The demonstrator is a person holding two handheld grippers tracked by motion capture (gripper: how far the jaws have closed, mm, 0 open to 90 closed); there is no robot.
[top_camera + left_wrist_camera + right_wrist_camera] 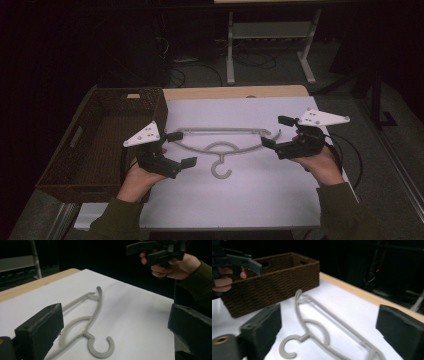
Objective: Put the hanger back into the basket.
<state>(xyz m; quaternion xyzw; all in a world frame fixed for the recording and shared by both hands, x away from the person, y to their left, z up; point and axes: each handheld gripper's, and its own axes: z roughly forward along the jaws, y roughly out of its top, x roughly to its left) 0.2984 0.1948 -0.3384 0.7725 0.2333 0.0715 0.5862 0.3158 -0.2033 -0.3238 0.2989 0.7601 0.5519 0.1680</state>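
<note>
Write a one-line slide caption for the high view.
Two open tools, left tool and right tool, flank a grey hanger beside a wicker basket.

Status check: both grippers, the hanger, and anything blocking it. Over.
Left gripper open, right gripper open, one at each end of the hanger. Hanger flat on the white sheet, untouched. Brown basket off to the left, nothing blocking.
</note>
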